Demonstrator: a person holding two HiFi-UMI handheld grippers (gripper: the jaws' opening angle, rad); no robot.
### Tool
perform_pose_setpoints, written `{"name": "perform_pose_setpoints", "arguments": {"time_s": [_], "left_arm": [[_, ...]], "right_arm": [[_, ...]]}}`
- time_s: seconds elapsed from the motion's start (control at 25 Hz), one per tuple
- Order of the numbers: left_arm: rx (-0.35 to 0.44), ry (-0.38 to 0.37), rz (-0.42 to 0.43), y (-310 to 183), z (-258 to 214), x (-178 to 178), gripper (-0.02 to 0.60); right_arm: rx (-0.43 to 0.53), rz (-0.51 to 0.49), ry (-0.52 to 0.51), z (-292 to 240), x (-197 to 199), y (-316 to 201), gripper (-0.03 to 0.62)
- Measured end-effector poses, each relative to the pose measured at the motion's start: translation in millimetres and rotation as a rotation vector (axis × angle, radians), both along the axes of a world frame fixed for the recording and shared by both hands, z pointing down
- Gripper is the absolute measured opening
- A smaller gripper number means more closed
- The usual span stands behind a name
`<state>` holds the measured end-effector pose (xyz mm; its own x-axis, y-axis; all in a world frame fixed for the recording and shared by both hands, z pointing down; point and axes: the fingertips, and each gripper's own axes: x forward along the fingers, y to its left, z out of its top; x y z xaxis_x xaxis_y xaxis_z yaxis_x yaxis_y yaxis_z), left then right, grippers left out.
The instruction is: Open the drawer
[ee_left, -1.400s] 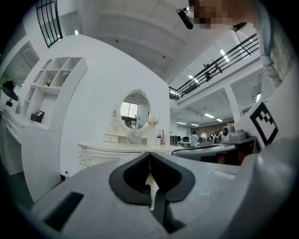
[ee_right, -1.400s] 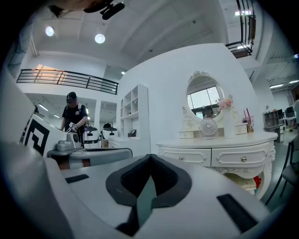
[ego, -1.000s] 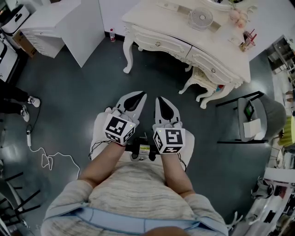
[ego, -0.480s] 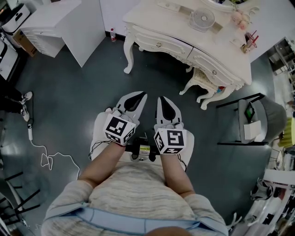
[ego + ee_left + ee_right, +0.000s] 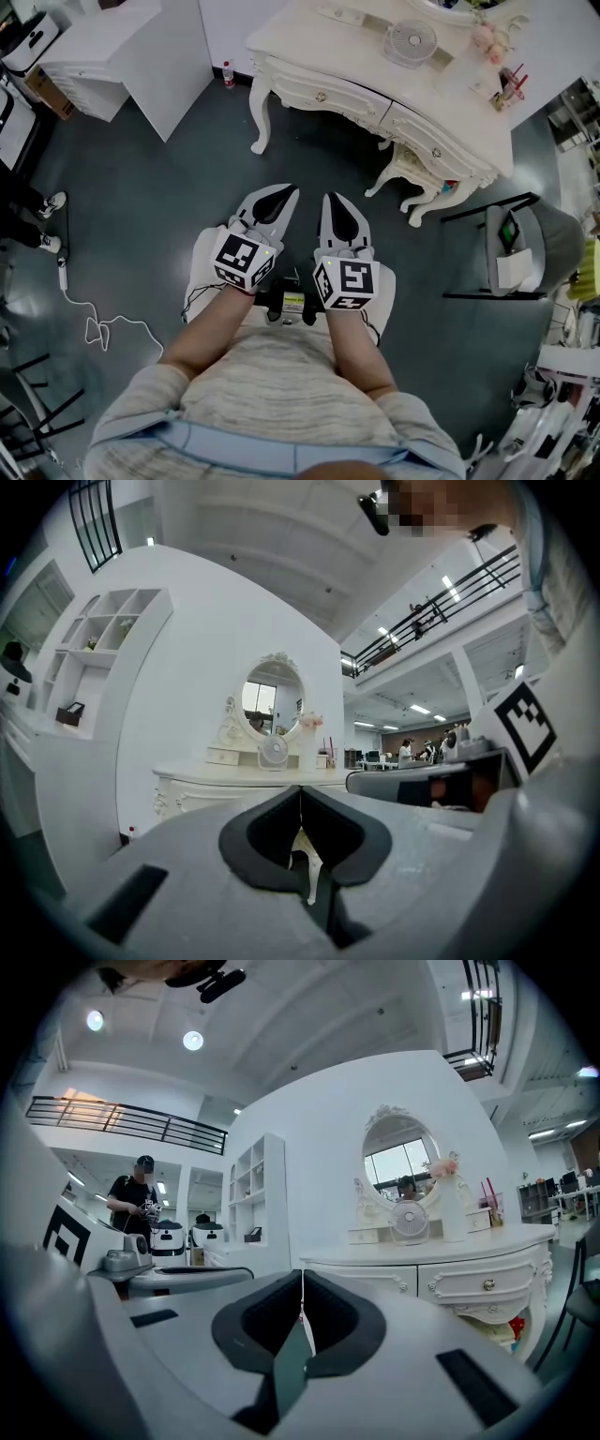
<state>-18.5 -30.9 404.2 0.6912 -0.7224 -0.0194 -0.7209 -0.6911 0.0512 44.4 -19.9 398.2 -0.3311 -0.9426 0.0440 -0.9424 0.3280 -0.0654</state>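
A cream dressing table [image 5: 370, 58] stands ahead of me, with two drawers in its front. The left drawer [image 5: 328, 92] and the right drawer [image 5: 427, 134] each carry a small round knob, and both look closed. My left gripper [image 5: 287, 192] and right gripper [image 5: 329, 198] are held side by side over the dark floor, pointing at the table and well short of it. Both are shut with nothing between the jaws. In the right gripper view, the right gripper [image 5: 302, 1273] faces a drawer front [image 5: 476, 1283]. From the left gripper [image 5: 300, 787], only the tabletop [image 5: 234, 776] shows.
A small fan [image 5: 410, 39] and some bottles sit on the tabletop. A cream stool [image 5: 412, 171] is tucked under the table on the right. A white desk [image 5: 141, 42] stands at the left, a grey chair [image 5: 525, 239] at the right, and a cable [image 5: 94, 323] lies on the floor.
Both grippers have edged a little toward the dressing table, still shut. A bystander's feet at the left edge have shifted.
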Motion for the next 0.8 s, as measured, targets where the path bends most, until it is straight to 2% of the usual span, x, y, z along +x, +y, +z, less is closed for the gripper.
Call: {"name": "perform_pose_setpoints", "arguments": {"time_s": [0.8], "left_arm": [[-0.008, -0.015, 0.013, -79, 1, 10, 0.012]], "right_arm": [[-0.026, 0.033, 0.013, 3, 11, -80, 0.009]]}}
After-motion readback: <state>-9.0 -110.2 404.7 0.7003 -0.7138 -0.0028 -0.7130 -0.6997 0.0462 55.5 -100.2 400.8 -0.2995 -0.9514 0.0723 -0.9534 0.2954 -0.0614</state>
